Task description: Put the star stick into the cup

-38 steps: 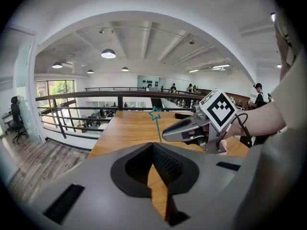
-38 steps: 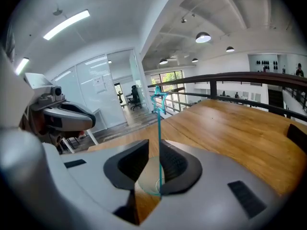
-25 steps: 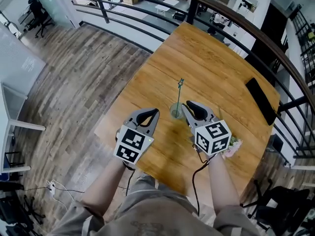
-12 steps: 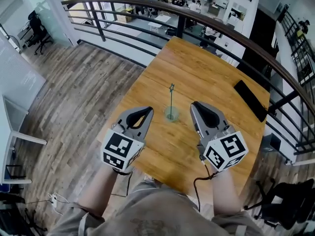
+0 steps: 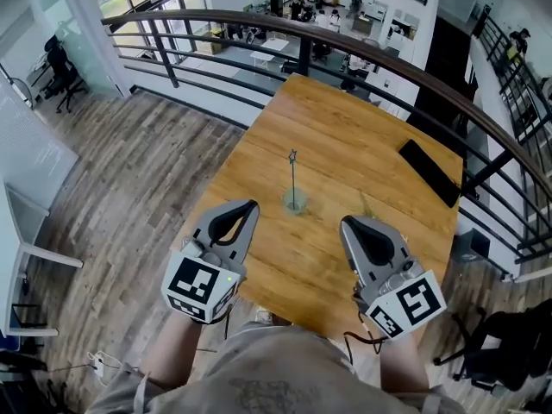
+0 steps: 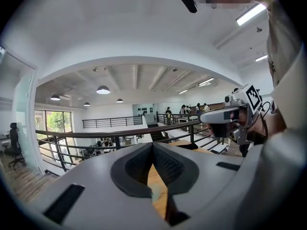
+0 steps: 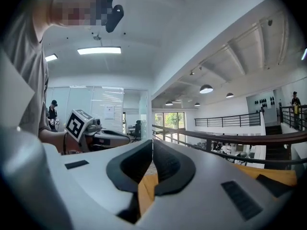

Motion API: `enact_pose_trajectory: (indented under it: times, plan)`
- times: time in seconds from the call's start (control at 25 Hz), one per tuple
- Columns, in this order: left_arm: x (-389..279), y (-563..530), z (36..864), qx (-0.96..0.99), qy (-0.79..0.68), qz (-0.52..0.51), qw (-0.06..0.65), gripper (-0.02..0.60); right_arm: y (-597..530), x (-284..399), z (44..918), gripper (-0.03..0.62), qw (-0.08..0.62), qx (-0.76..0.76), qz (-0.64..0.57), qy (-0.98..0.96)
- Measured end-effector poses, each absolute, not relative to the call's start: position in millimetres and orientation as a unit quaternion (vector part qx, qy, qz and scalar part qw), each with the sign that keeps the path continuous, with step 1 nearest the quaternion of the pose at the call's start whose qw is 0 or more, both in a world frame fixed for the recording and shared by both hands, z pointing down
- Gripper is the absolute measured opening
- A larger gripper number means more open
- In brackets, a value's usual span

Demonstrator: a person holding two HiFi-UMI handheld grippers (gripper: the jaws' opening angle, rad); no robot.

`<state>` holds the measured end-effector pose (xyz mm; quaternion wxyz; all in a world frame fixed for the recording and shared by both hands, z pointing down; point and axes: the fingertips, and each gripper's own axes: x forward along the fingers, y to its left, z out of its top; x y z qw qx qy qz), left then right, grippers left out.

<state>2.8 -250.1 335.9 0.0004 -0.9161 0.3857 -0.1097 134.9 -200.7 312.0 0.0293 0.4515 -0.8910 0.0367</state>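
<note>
The left gripper (image 5: 248, 205) was held at the near left, its jaws pressed together at the tips with nothing between them. The right gripper (image 5: 346, 223) was at the near right, well apart from it, its jaws likewise together and empty. Both pointed away from the person, with the marker cubes (image 5: 200, 285) nearest the body and bare forearms (image 5: 172, 354) behind them.

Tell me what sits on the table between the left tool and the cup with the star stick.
Nothing: in the head view, only bare wooden tabletop lies between the left tool and the cup holding the upright star stick.
</note>
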Motion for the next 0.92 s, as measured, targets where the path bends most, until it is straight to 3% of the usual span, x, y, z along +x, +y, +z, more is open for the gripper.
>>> enact_pose_trajectory:
  times: [0.92]
  plan:
    - [0.3,-227.7,357.5,-0.913,0.389,-0.119,-0.026,0.015,-177.5,125.2,334.0,0.034,0.056,0.447,0.042,-0.892]
